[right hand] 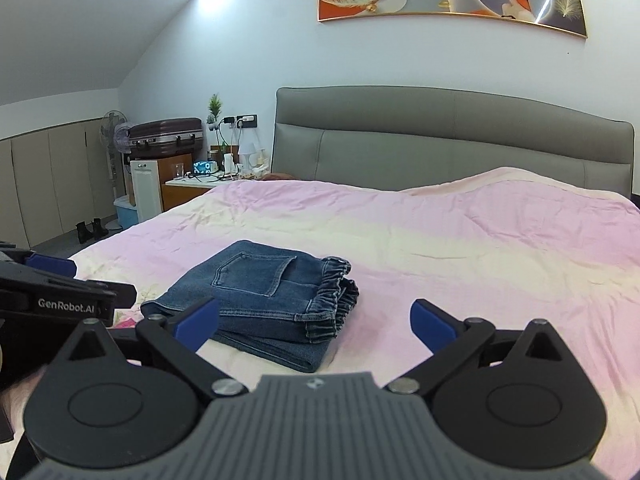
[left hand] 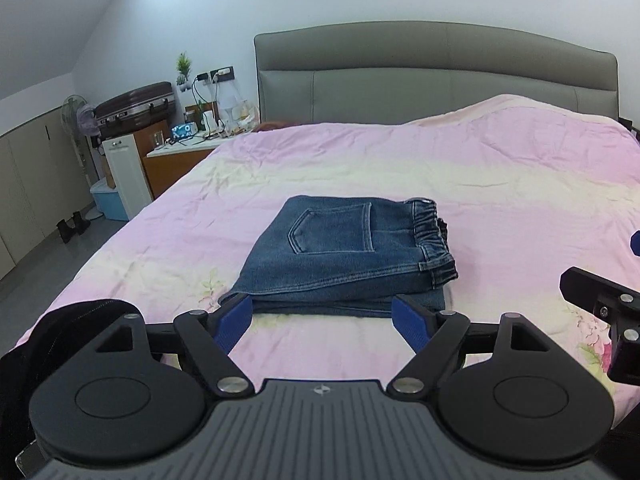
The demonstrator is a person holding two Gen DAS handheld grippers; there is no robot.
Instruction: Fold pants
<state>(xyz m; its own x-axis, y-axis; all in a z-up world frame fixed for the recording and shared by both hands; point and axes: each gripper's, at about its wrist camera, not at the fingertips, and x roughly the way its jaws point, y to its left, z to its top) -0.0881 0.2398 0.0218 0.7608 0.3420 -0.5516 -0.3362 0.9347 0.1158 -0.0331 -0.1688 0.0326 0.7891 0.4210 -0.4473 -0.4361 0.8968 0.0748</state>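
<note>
Pants (left hand: 344, 256), a pair of blue jeans, lie folded into a compact stack in the middle of the left wrist view, on the pink bedspread of the bed (left hand: 500, 184). A back pocket faces up and the elastic waistband is bunched at the stack's right edge. Several layers show along the near edge, so the folding looks finished, or very nearly so.

In the left wrist view the left gripper (left hand: 323, 316) sits at the lower centre with its blue pads spread wide and nothing between them. The near edge of the jeans lies just beyond the fingertips, and I cannot tell whether the pads brush it.

In the right wrist view the right gripper (right hand: 316, 318) is likewise wide open and empty. The jeans sit left of centre in that frame. Its left pad overlaps the stack's near corner in the picture, while the right pad hangs over bare bedspread.

By my judgement the step in hand is release and check. Any next move would need only a light press to flatten the stack or to square the waistband side, without dragging the layers apart.
</note>
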